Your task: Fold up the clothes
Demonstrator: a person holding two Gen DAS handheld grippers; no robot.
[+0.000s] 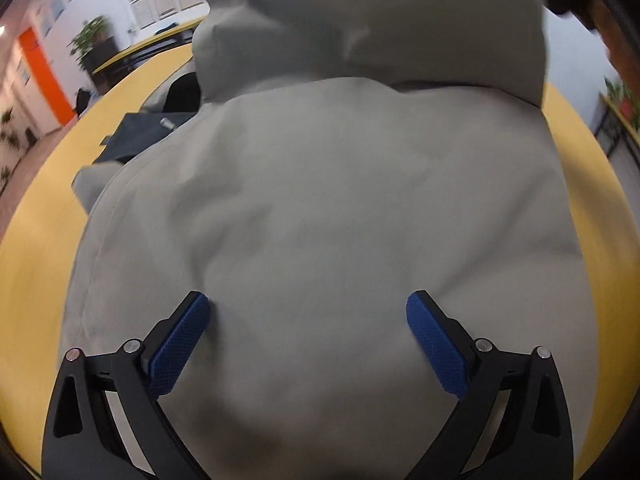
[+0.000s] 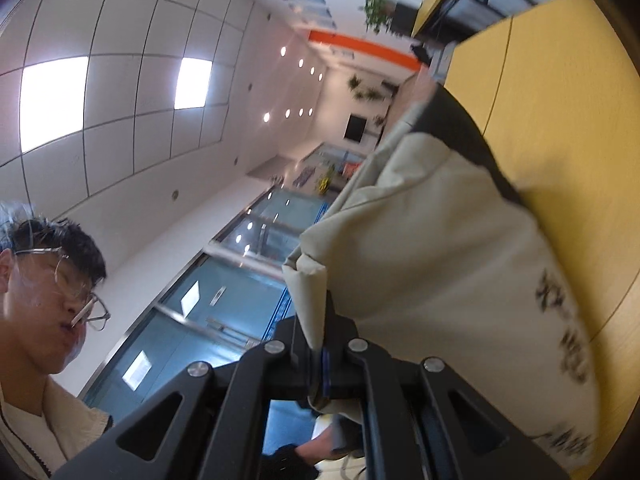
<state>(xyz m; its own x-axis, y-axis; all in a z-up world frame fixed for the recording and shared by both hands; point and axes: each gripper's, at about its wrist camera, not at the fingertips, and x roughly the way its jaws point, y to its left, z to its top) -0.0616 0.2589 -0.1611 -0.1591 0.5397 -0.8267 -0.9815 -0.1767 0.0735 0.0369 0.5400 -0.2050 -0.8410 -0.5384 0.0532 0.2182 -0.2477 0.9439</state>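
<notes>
Currently: grey jacket [image 1: 340, 208] is being spread on yellow counter [image 1: 36, 240]; left hand-held gripper [image 1: 308, 316] is being held apart above it, while right hand-held gripper [image 2: 320, 364] is being clamped on its edge for folding.

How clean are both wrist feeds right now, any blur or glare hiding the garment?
Left wrist: the grey garment is evenly lit and slightly soft, background streaked by motion, fisheye bending the yellow table. Right wrist: view tilted, bright ceiling panels flaring, printed lettering on the cloth smeared and unreadable.
</notes>
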